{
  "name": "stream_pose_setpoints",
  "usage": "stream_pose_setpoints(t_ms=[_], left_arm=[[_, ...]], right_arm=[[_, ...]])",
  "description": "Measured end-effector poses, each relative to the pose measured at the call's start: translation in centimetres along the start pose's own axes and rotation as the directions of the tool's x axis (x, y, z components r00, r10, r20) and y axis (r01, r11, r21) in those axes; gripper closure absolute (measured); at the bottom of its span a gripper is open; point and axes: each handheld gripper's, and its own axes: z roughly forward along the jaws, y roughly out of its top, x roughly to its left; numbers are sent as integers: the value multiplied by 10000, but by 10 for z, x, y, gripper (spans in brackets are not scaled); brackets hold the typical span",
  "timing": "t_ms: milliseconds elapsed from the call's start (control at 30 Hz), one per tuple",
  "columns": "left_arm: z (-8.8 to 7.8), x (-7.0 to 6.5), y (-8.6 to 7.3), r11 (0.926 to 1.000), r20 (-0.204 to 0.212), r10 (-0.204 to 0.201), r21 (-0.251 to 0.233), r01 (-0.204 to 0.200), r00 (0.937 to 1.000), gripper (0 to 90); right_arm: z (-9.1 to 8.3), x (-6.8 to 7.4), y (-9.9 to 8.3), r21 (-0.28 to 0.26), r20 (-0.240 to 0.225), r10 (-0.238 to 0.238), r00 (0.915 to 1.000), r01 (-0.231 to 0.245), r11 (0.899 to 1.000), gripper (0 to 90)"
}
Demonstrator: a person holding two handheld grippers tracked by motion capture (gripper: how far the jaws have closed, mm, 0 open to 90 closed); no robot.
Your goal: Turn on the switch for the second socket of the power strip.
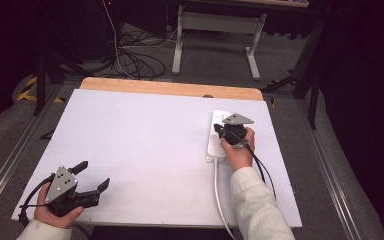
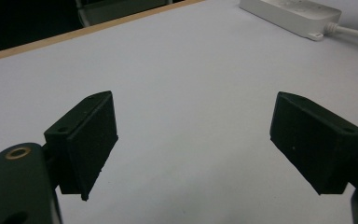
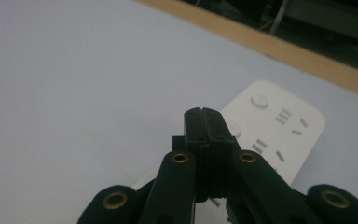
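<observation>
A white power strip (image 1: 215, 134) lies on the right part of the white table top (image 1: 145, 145), its white cable (image 1: 219, 192) running toward the front edge. My right gripper (image 1: 219, 129) hovers right over the strip, jaws shut with nothing between them. In the right gripper view the closed tips (image 3: 203, 114) point at the strip's (image 3: 275, 126) round buttons and sockets. My left gripper (image 1: 92, 176) rests near the front left corner, jaws wide open and empty. In the left gripper view the two pads (image 2: 91, 140) stand far apart, and the strip (image 2: 291, 16) lies far off at the top right.
A wooden strip (image 1: 172, 88) edges the table's far side. Beyond it, on the floor, stand a white desk frame (image 1: 215, 35) and tangled cables (image 1: 135, 62). Dark stands flank the table on both sides.
</observation>
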Motion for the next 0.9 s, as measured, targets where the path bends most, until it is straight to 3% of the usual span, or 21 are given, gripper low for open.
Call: stream_pose_setpoints(t_ms=[200,667,900], left_arm=[[0,-1,1,10000,51,54,7,-54,10000,154],[1,-1,1,10000,42,68,30,-68,10000,154],[1,0,0,10000,48,48,38,-49,10000,154]], right_arm=[[-14,5,9,-110,-191,-295,9994,293,9995,900],[-20,5,13,-184,-263,-312,9992,307,9994,900],[-27,2,15,-545,-521,-37,9986,8,9985,900]])
